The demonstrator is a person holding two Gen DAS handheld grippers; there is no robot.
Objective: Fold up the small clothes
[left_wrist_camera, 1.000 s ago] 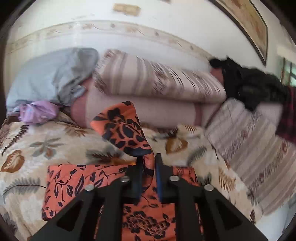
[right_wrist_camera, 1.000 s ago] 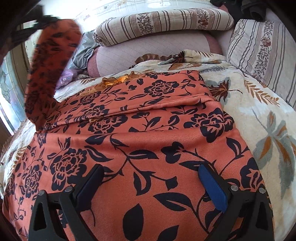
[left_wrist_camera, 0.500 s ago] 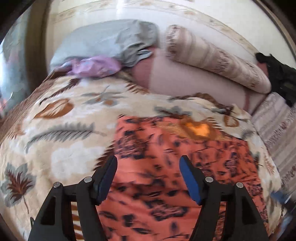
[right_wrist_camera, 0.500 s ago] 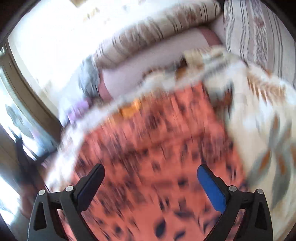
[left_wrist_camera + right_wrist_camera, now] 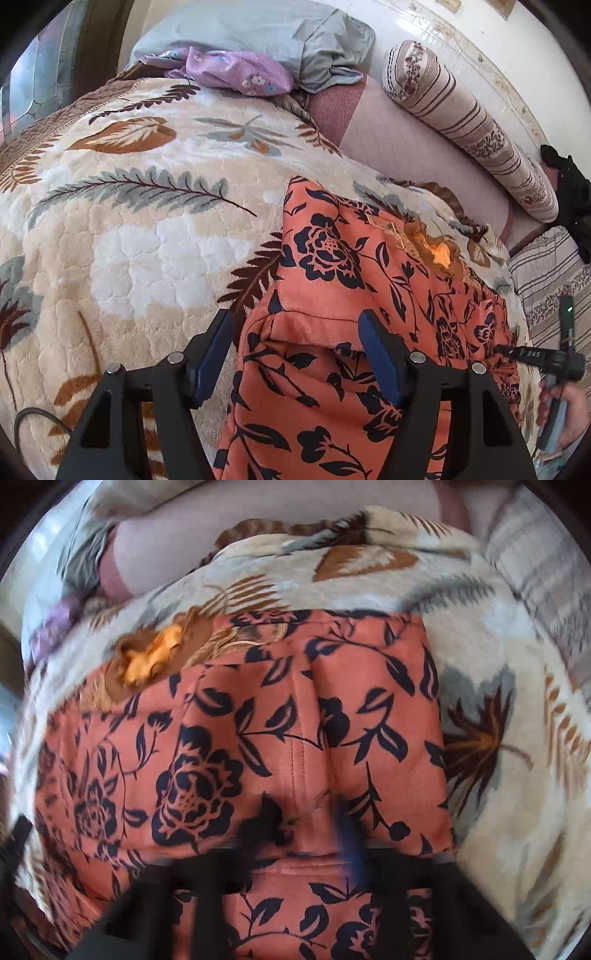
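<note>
Right now, through the left wrist camera, I see my left gripper [image 5: 295, 354] with its jaws spread wide and nothing between them, hovering over the near left edge of the orange garment [image 5: 369, 295]. That garment lies on the leaf-patterned blanket [image 5: 147, 221], right of centre, with a folded layer showing as a raised seam line just past my fingertips. Its left edge runs fairly straight toward the far side. Farther off sit a purple cloth [image 5: 236, 70], a grey cloth [image 5: 277, 33] and a striped bolster [image 5: 469, 125] against the wall. At the far right edge I can make out a hand [image 5: 561, 413] holding the other tool.

Next, the right wrist camera is blurred, especially low in the frame. The garment [image 5: 258, 738] fills the middle, spread over the blanket [image 5: 498, 701], with a ridge or seam running near to far through its centre. My right gripper [image 5: 306, 834] shows only as dark smears; the fingers look close together around that ridge, but I cannot tell whether they are actually pinching cloth or merely near it.

As I judge it, the fold is partly done: at least one layer is already turned over, and the piece has a rough rectangular shape. It still looks wide and bunched along the centre, so I expect another fold and some smoothing remain. The purple cloth and grey cloth at the far side may be waiting their turn.
</note>
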